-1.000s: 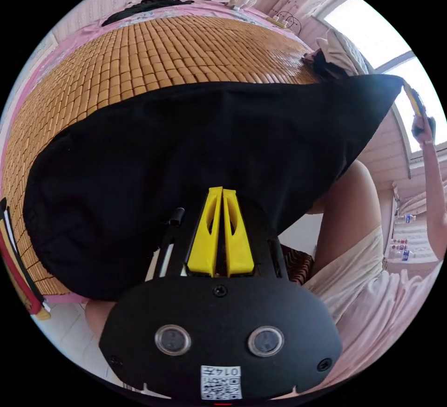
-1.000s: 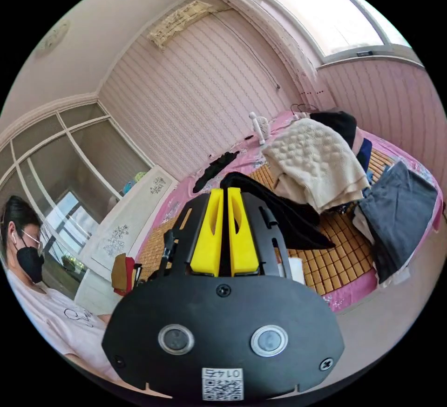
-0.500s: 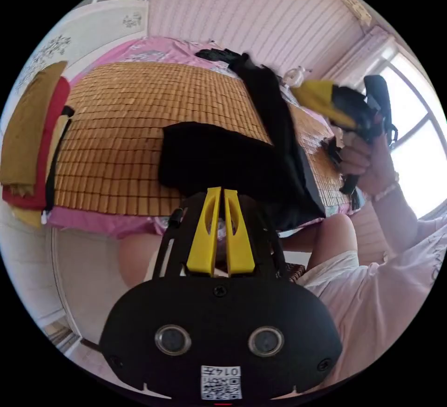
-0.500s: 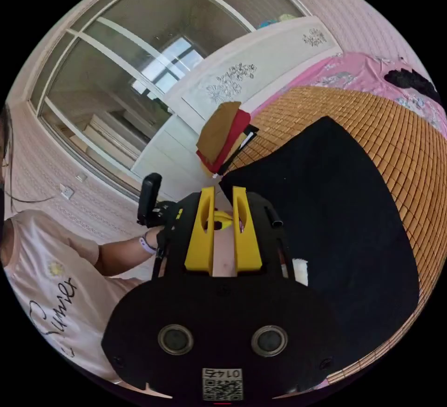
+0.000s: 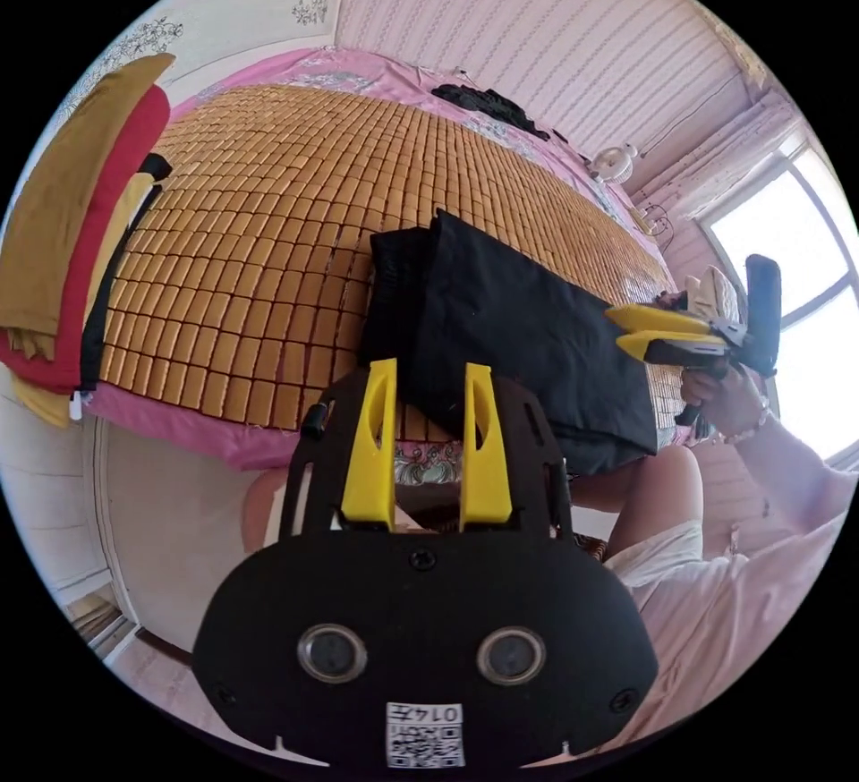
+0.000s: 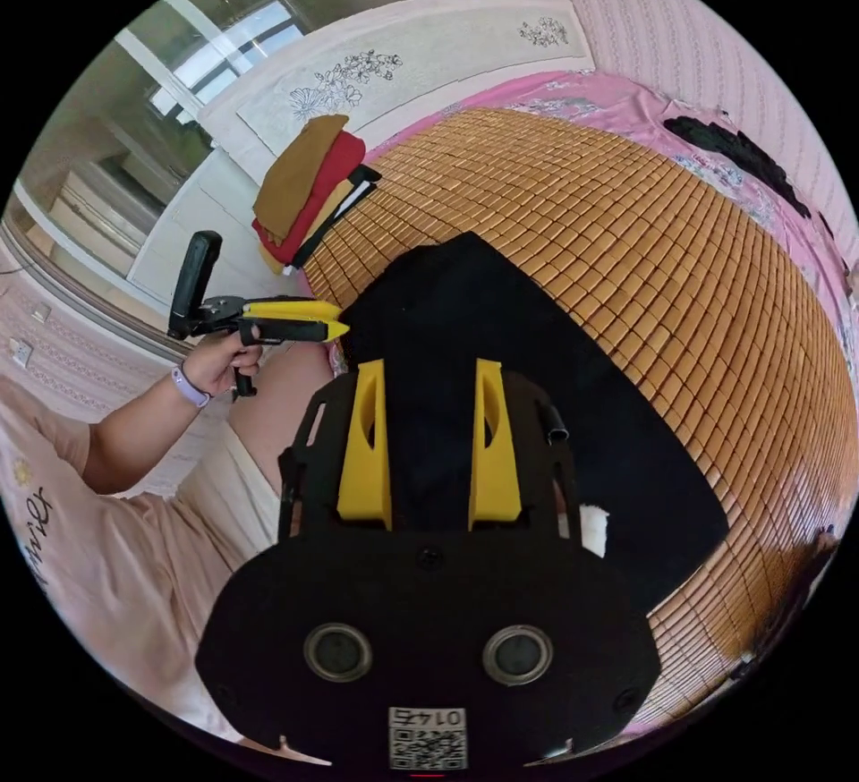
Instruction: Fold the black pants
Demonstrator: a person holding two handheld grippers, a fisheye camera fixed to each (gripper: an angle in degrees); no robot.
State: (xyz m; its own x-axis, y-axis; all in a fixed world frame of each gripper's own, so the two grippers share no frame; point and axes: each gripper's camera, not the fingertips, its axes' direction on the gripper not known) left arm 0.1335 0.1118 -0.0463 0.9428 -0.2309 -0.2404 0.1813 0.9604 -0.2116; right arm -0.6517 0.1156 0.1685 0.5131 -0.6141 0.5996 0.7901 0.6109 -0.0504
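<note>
The black pants (image 5: 510,326) are lying folded on the bamboo mat (image 5: 268,218) of the bed, near the edge where the person is standing, so they are easy to reach. The left tool (image 5: 428,442) is hanging over them with its jaws wide apart, holding nothing. The right tool (image 6: 429,442) is spread apart too, likely ready for another fold.

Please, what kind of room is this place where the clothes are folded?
Most likely a bedroom in a home. A wide bed with a pink sheet and a bamboo mat carries the black pants, folded clothes are stacked at its edge, and a white cabinet stands behind.
</note>
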